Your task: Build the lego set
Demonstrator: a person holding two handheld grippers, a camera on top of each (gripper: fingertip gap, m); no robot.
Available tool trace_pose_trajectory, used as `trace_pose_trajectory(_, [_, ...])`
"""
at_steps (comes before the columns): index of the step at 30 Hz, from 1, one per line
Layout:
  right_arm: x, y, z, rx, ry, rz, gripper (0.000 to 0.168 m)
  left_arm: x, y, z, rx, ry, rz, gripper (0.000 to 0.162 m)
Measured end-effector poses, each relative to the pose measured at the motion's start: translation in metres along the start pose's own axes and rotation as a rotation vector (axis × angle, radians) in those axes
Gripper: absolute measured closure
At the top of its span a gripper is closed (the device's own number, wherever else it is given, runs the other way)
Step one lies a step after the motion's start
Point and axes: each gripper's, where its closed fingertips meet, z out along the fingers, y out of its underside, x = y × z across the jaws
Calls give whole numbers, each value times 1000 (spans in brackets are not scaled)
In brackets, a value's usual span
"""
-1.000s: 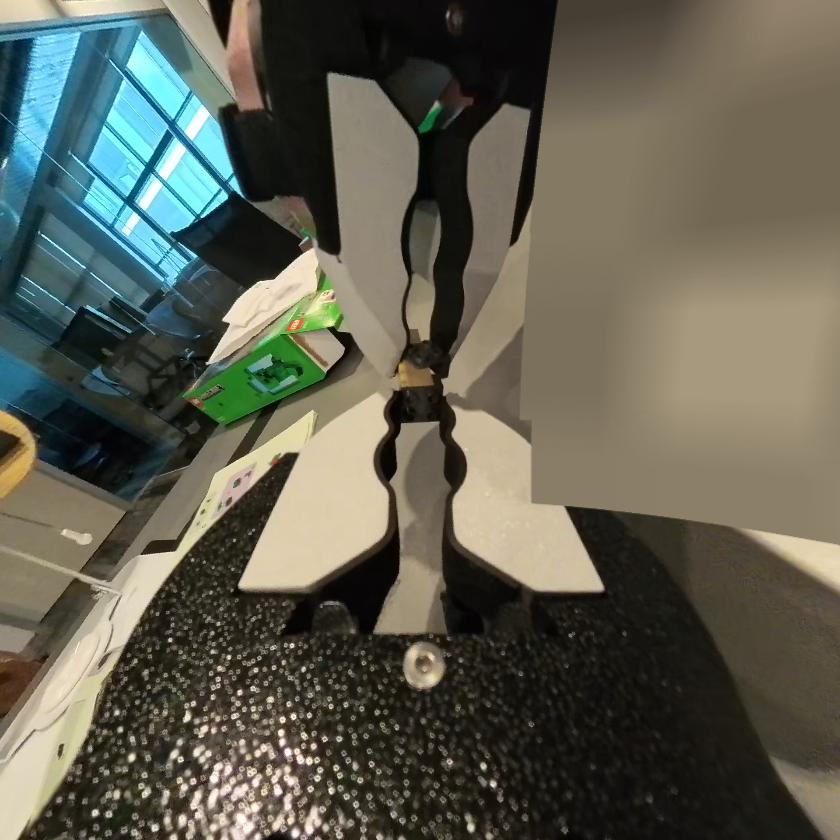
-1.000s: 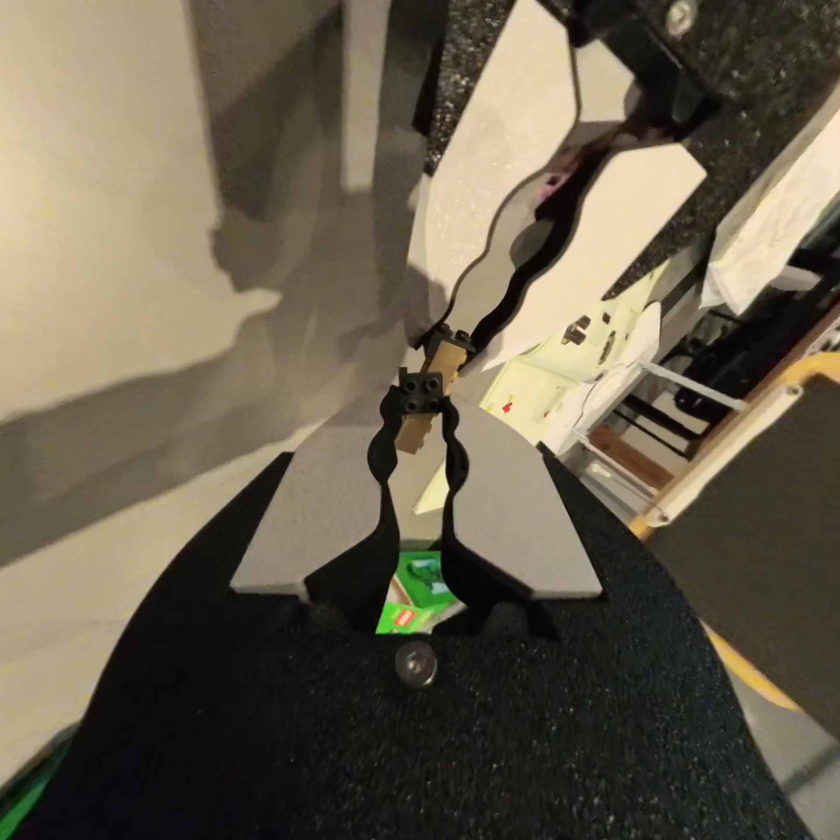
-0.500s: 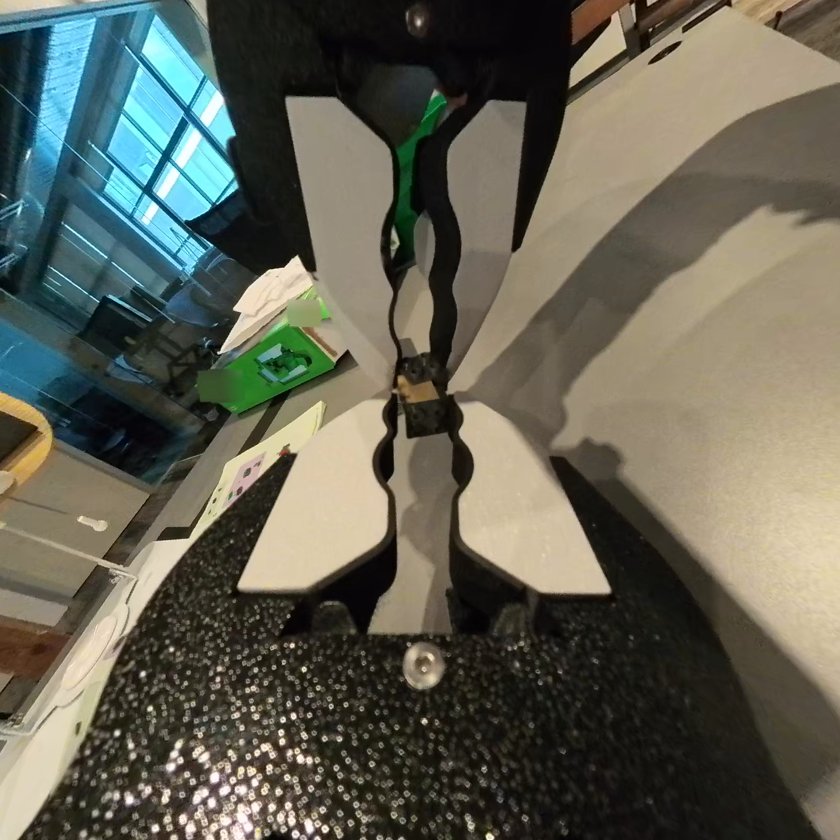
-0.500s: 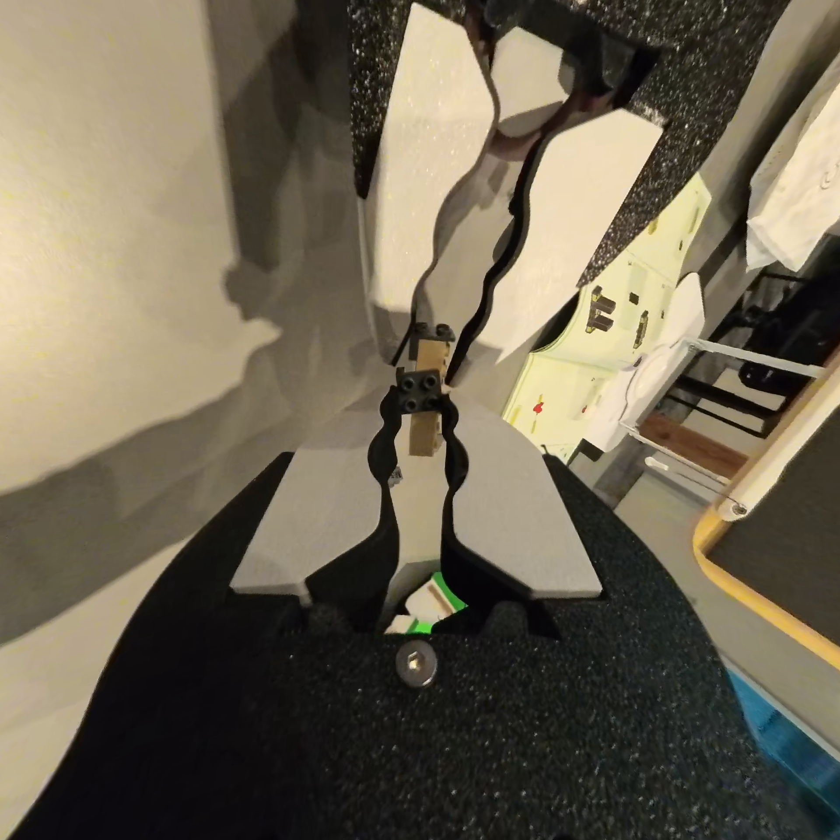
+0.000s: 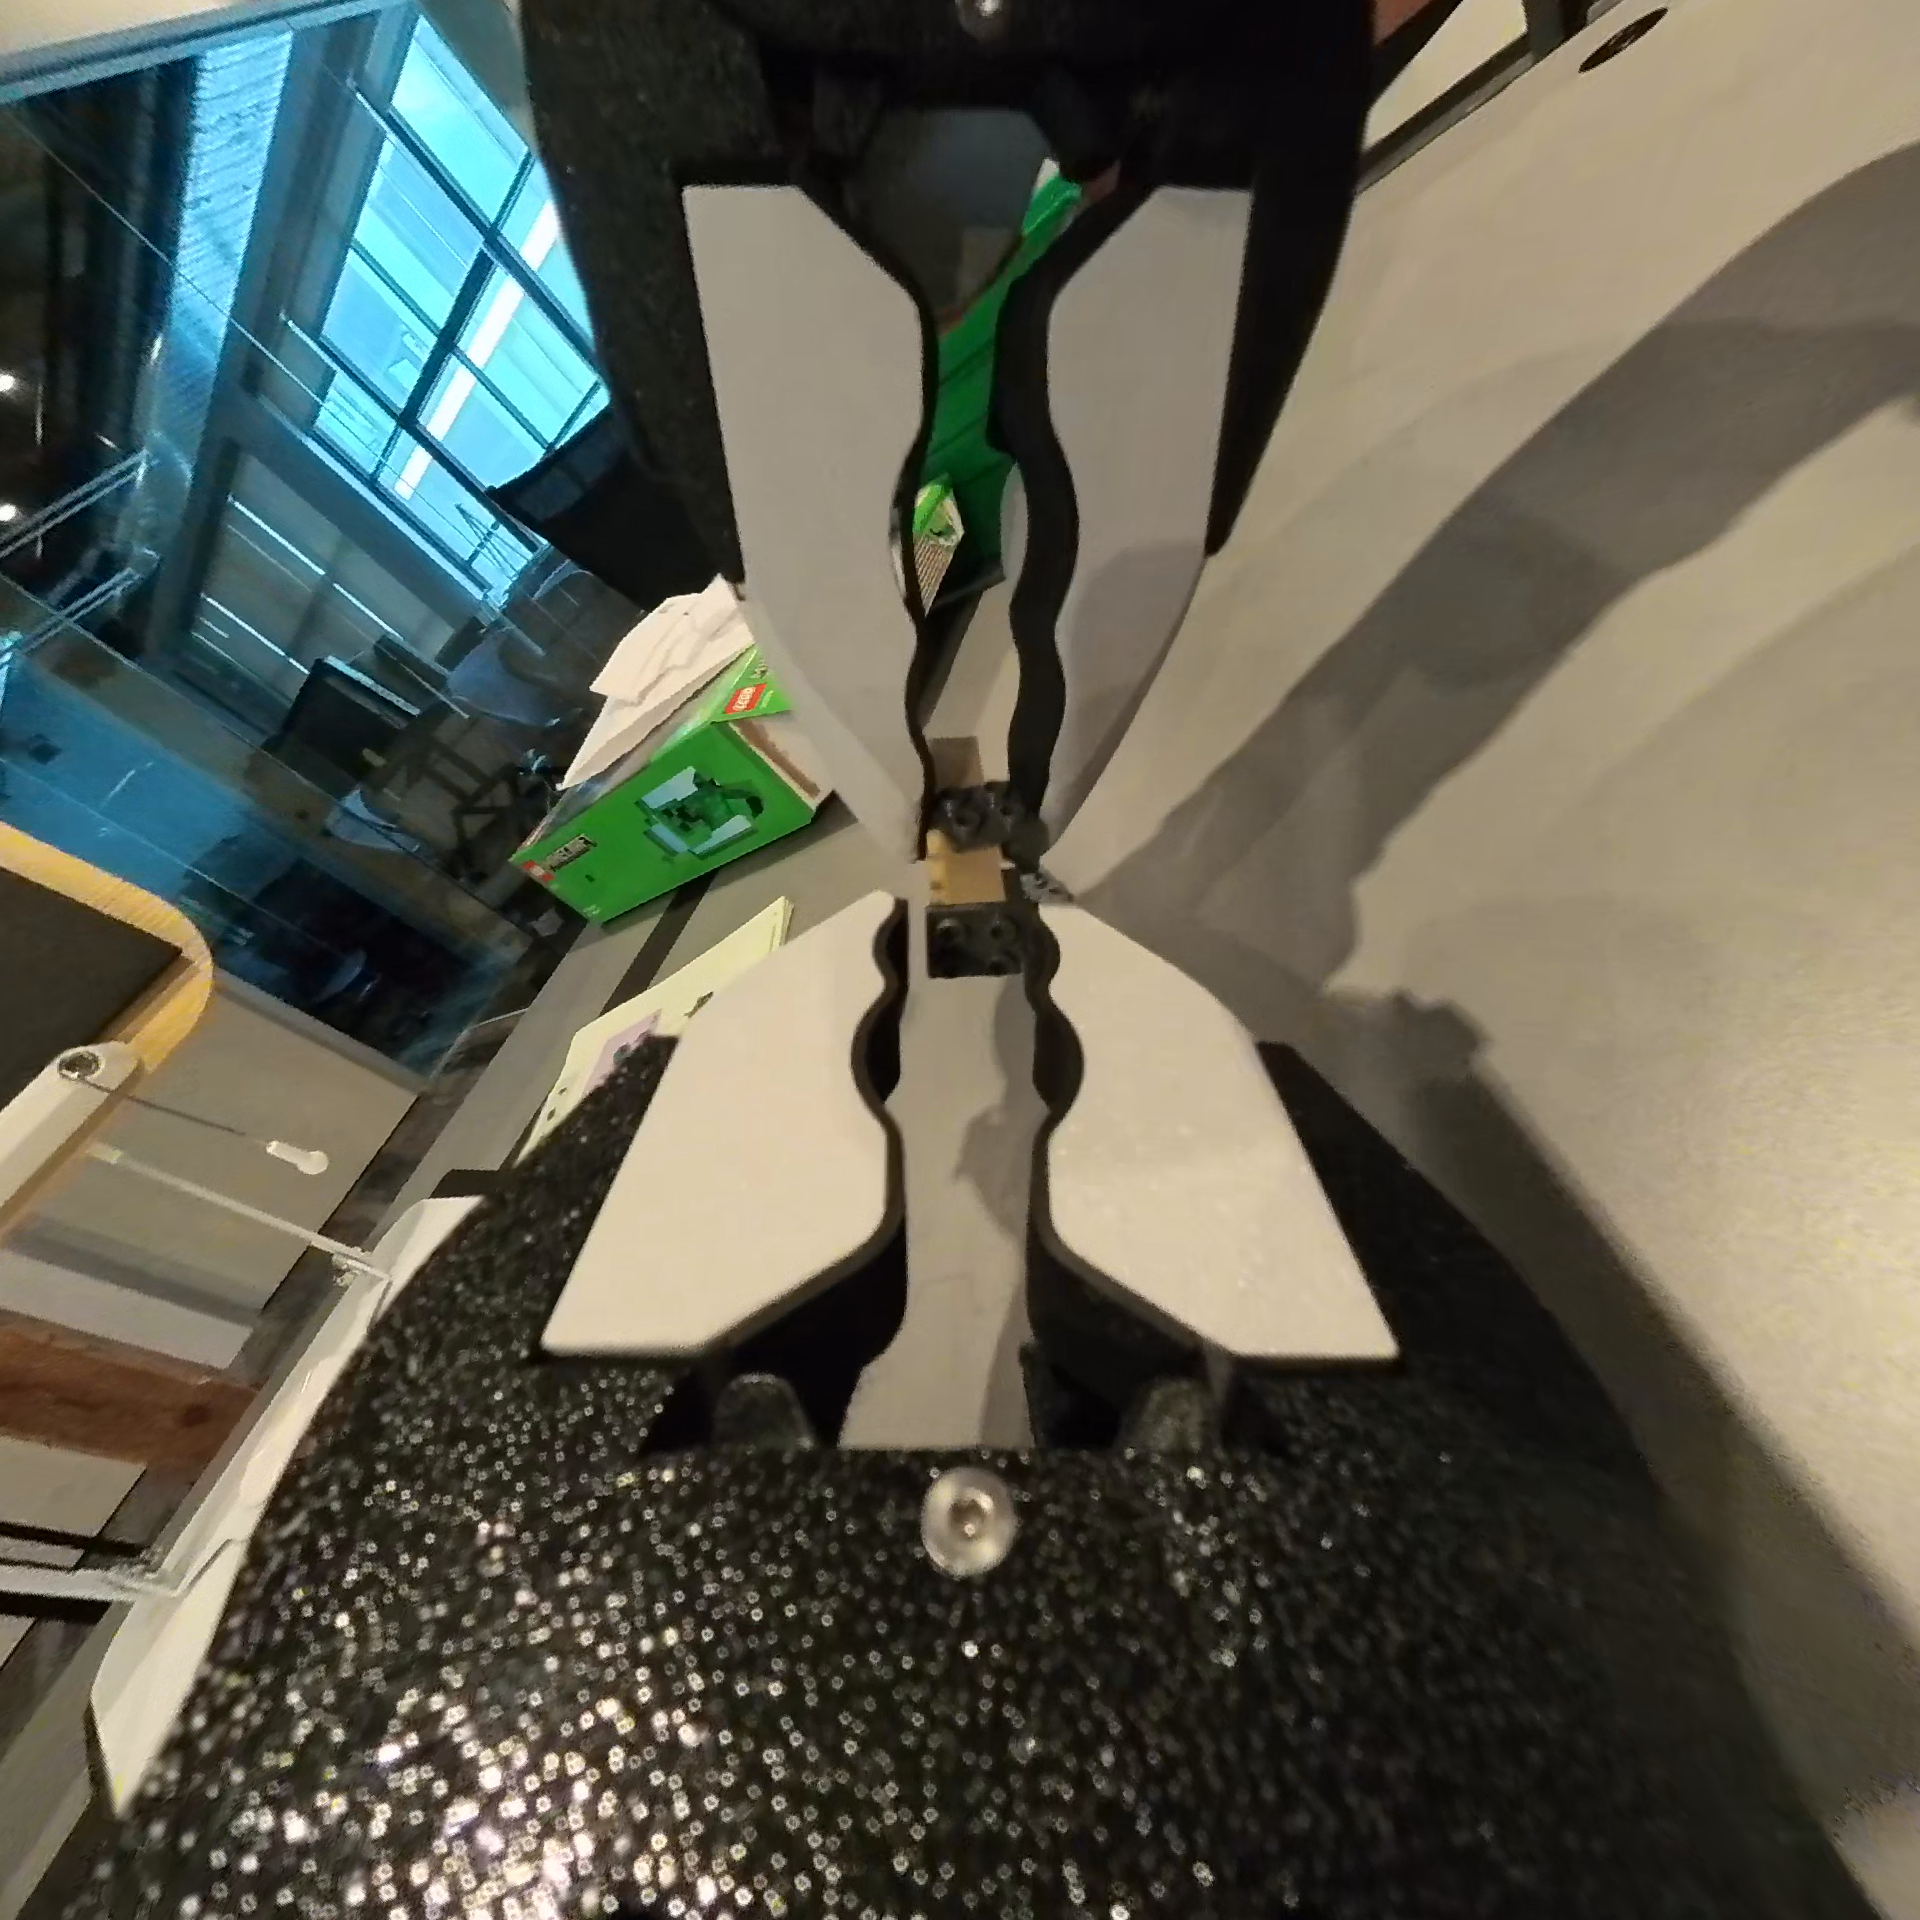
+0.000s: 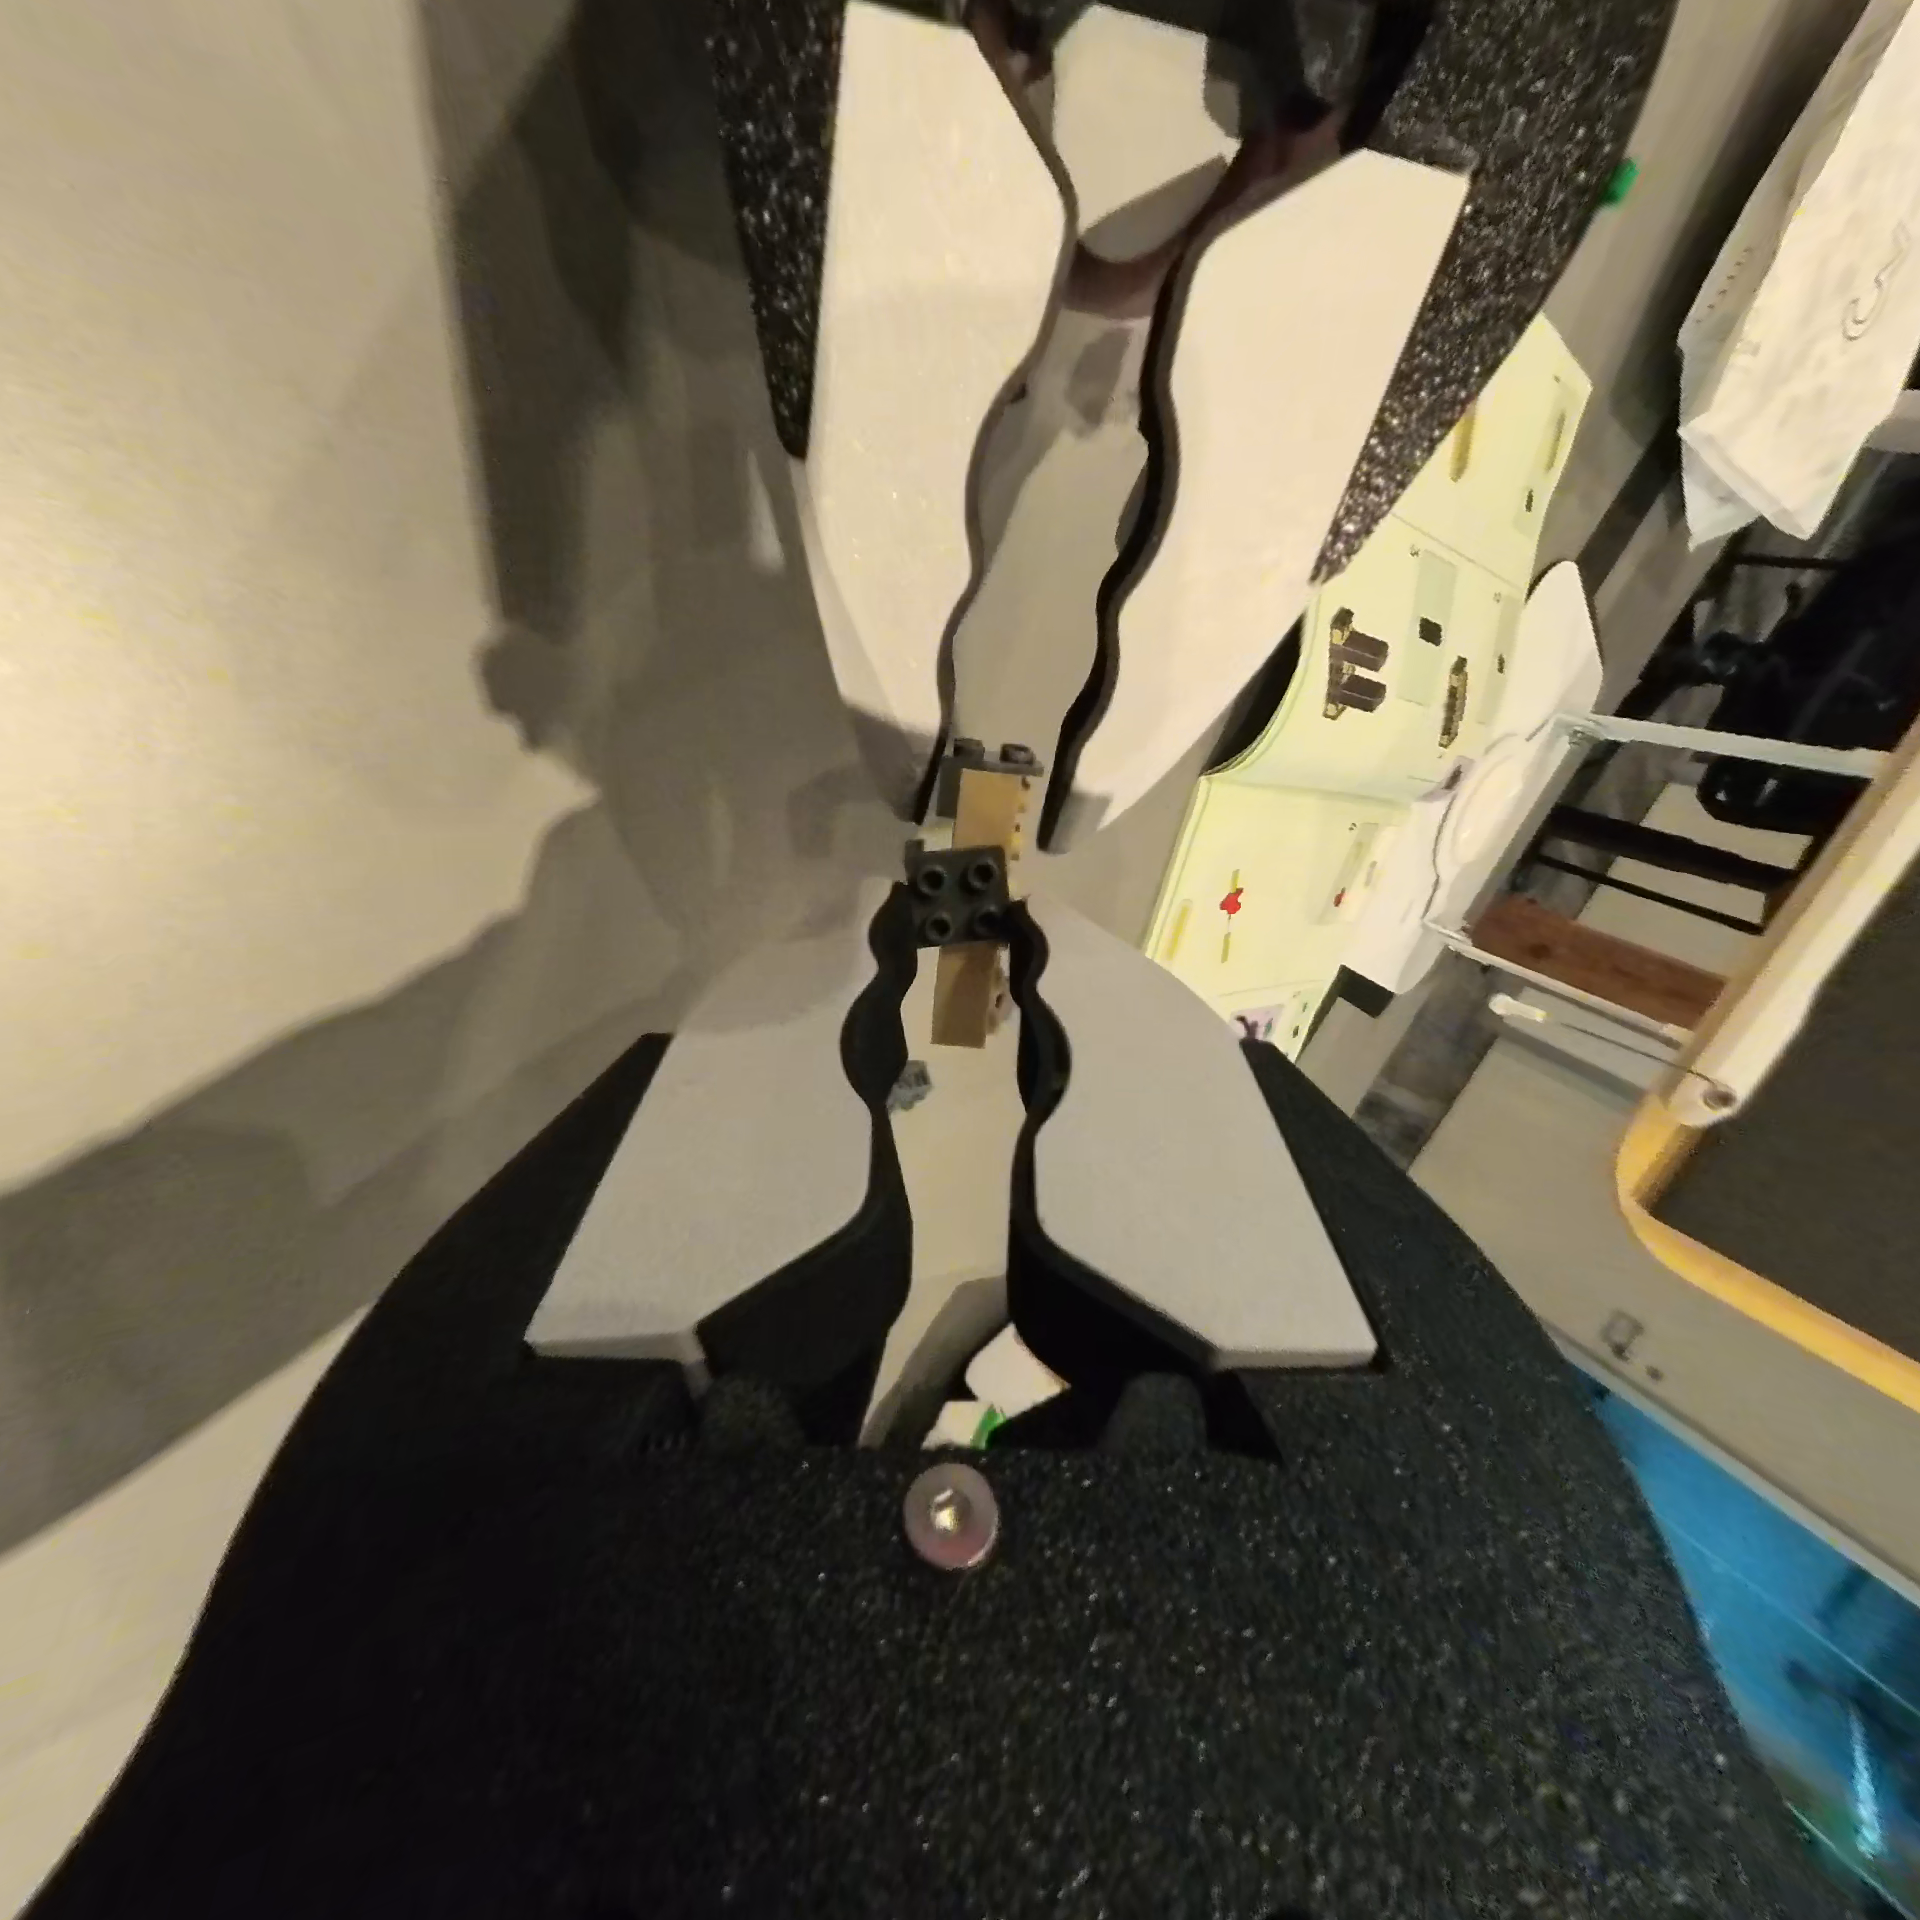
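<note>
Both grippers meet tip to tip above the pale table (image 5: 1610, 1039), around one small lego assembly. In the left wrist view my left gripper (image 5: 971, 940) is shut on a black piece (image 5: 971, 943) at the near end of a tan brick (image 5: 966, 878). The right gripper (image 5: 971, 821) comes from above, shut on a second black piece (image 5: 977, 814). In the right wrist view my right gripper (image 6: 956, 904) is shut on a black 2x2 plate (image 6: 956, 891) pressed against the tan brick (image 6: 985, 826). The left gripper (image 6: 987, 805) holds the far end, which has a black plate (image 6: 987, 761).
A green lego box (image 5: 675, 821) with white paper bags (image 5: 665, 665) on it lies at the table's far edge. The open instruction booklet (image 6: 1403, 727) lies beside the left gripper. A small loose grey piece (image 6: 912, 1086) lies on the table under the right gripper. Past the table's edge there is a clear stand (image 5: 208, 1195).
Both grippers stay tip to tip on the assembly. The pair has turned, so that the left gripper now stands nearly in line with the right one. The grips are unchanged.
</note>
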Motion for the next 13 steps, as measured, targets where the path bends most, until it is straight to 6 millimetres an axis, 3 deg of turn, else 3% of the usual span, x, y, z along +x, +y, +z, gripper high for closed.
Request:
trace_pose_trajectory(8, [8, 3, 3, 14, 86, 128, 151, -14, 0, -2, 1, -69, -75, 118])
trace_pose_trajectory(13, [11, -6, -6, 231, 81, 278, 151, -21, -18, -13, 160, -52, -158, 116])
